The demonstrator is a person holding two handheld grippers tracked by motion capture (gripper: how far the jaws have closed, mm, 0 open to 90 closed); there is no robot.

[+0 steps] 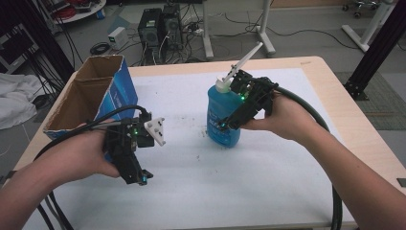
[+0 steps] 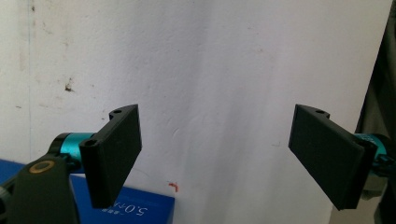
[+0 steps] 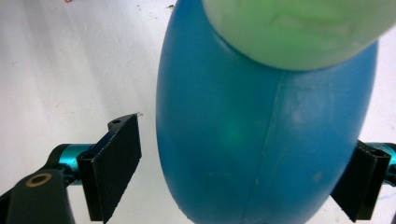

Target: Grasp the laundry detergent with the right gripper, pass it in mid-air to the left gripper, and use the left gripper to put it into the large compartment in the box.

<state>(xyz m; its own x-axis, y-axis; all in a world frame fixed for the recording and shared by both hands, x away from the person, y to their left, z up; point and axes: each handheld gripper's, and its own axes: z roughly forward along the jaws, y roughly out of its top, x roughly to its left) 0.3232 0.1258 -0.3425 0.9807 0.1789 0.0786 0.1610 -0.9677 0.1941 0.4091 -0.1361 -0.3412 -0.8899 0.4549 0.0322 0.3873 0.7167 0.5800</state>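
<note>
The step in hand is judged to be a grasp of the blue bottle (image 1: 223, 117) by the right gripper (image 1: 239, 103). To do it well, the fingers should be closed squarely on the widest part of the body, below the white pump top (image 1: 238, 67), so that the rounded plastic is not squeezed out sideways; the pump spout (long and slanted upward) is best left untouched, and the bottle should be kept upright while pressure is applied slowly.

In the right gripper view the bottle (image 3: 261, 121) is seen between the 2 fingers, which are spread. A narrow gap is left beside the left finger (image 3: 114, 163), while the other finger sits at the bottle's far flank; whether it is touching cannot be told. No pinch is made yet.

The bottle stands near the middle of the white surface (image 1: 268, 177), well apart from the open cardboard box (image 1: 91, 93) at the left edge.

The left gripper (image 1: 136, 165) is held over the surface near the box, its fingers (image 2: 116, 149) spread wide with nothing between them.
</note>
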